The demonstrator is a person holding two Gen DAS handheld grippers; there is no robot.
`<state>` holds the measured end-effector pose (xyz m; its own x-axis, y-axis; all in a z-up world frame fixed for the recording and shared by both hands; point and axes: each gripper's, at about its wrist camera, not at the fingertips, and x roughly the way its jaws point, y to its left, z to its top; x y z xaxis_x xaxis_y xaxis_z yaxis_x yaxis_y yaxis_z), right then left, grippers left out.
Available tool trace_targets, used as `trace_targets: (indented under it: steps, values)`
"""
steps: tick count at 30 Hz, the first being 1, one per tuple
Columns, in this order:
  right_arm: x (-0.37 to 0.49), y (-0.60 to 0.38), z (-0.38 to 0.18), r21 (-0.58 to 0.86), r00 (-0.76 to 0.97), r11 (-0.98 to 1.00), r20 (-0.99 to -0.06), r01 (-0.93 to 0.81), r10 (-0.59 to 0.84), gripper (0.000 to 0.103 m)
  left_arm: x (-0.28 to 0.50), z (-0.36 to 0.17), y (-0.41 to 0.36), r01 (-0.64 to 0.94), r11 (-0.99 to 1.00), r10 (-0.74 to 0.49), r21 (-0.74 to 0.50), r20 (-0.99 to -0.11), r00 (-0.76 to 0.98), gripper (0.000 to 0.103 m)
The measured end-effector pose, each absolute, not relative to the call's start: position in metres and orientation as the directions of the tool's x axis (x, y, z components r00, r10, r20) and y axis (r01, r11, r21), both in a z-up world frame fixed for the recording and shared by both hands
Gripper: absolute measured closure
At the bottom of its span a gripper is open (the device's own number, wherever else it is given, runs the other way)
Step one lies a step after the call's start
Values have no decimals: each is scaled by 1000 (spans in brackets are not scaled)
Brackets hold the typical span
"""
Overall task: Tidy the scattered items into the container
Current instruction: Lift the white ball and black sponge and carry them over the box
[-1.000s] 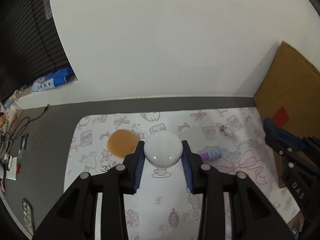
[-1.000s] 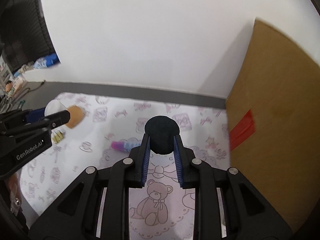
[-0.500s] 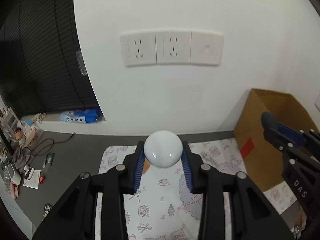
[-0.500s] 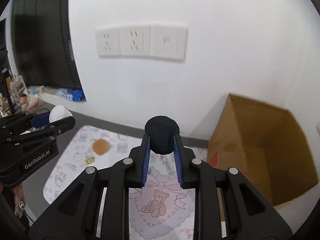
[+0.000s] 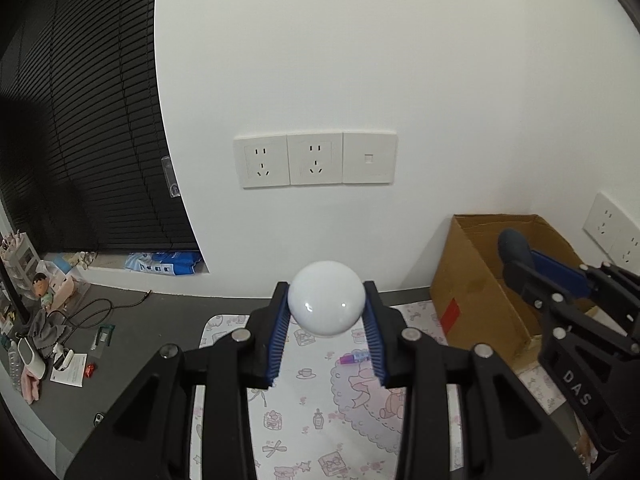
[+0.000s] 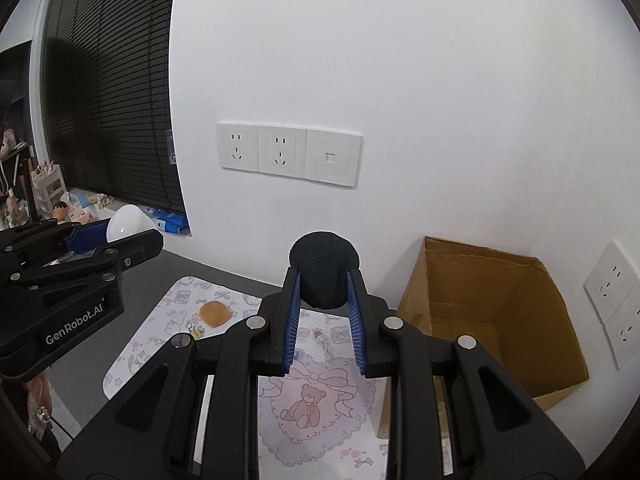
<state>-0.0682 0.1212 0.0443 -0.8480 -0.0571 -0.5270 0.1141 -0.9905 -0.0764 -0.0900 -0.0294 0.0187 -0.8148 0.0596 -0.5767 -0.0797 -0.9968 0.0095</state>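
My left gripper (image 5: 326,312) is shut on a glossy white ball (image 5: 326,298) and holds it high above the patterned mat (image 5: 320,420). My right gripper (image 6: 323,288) is shut on a dark foam ball (image 6: 324,274), also high above the mat (image 6: 312,412). The open cardboard box (image 6: 492,312) stands at the right against the wall; in the left wrist view the box (image 5: 472,280) is behind the right gripper (image 5: 516,254). On the mat lie a brown bun-like item (image 6: 215,313), a purple tube (image 5: 354,357), a yellow clip (image 6: 195,330) and a small white cord (image 6: 322,340).
A white wall with sockets (image 5: 314,160) is straight ahead. Dark blinds (image 5: 80,140) are at the left. Cables, papers and small clutter (image 5: 56,340) lie on the grey floor left of the mat. More sockets (image 6: 616,304) sit on the right wall.
Both grippers have risen well above the mat with their balls still held. The view now looks down into the open box from higher up.
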Motion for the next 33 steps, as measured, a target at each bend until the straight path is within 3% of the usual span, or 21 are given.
trace_targets:
  steps: [21,33]
  values:
    - [-49,155,55,-80,-850,-994,-527,69,-17,80,-89,19,13,-131,-991,94,22,-579,-810,68]
    - [-52,227,48,-68,-836,-996,-542,-55,83,80,-112,8,99,-265,-964,192,36,-597,-779,68]
